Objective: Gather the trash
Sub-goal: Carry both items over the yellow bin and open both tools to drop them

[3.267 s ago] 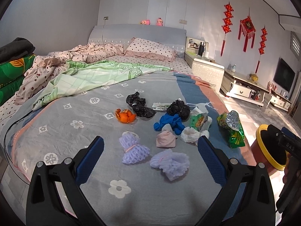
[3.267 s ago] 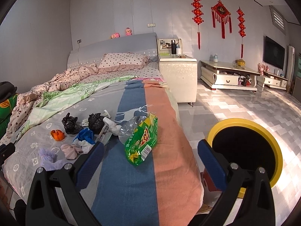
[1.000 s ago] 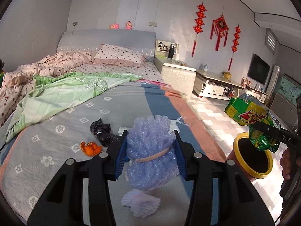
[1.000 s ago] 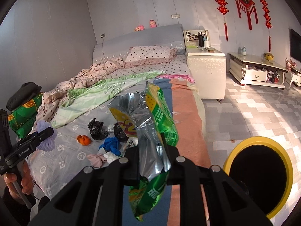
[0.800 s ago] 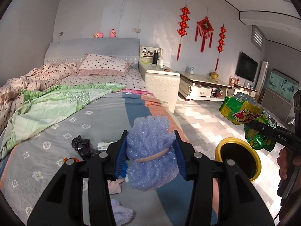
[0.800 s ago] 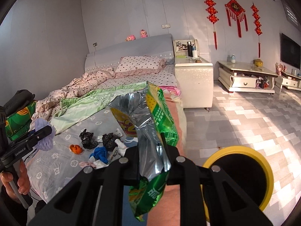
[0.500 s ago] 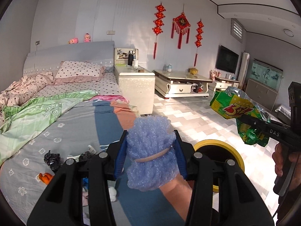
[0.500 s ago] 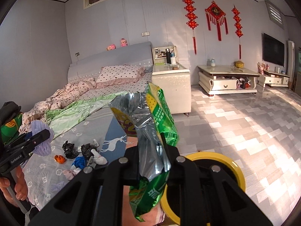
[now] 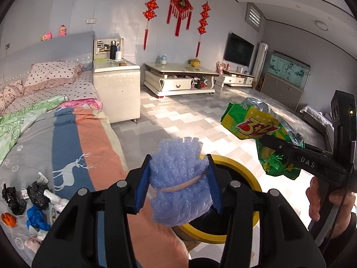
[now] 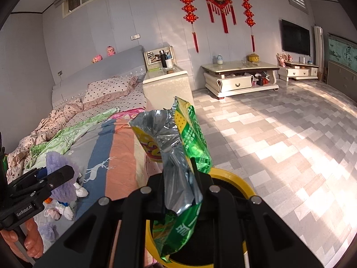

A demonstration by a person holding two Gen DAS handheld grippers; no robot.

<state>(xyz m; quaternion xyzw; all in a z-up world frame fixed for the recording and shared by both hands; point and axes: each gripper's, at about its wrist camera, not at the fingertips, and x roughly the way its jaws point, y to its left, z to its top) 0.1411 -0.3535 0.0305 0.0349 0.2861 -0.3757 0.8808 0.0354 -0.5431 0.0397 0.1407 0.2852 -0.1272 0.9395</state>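
My left gripper (image 9: 178, 179) is shut on a purple foam net bundle (image 9: 177, 178) tied with a rubber band, held above the near rim of the yellow-rimmed black trash bin (image 9: 252, 183) on the floor beside the bed. My right gripper (image 10: 180, 187) is shut on a green and yellow snack bag (image 10: 178, 156), held over the same bin (image 10: 232, 178). The snack bag (image 9: 261, 129) and right gripper also show at the right in the left wrist view. More trash lies on the bed: black bags (image 9: 36, 193), blue plastic (image 9: 36, 220), an orange peel (image 9: 9, 220), white wrappers (image 9: 57, 201).
The bed (image 9: 73, 134) with a grey, blue and orange cover runs along the left. A cream nightstand (image 9: 116, 89) stands at its head. A low TV cabinet (image 9: 180, 82) lines the far wall. Tiled floor (image 10: 279, 145) lies to the right of the bin.
Both grippers have swung right from the bed toward the bin, carrying the foam bundle and the snack bag. The bin now sits right under both.
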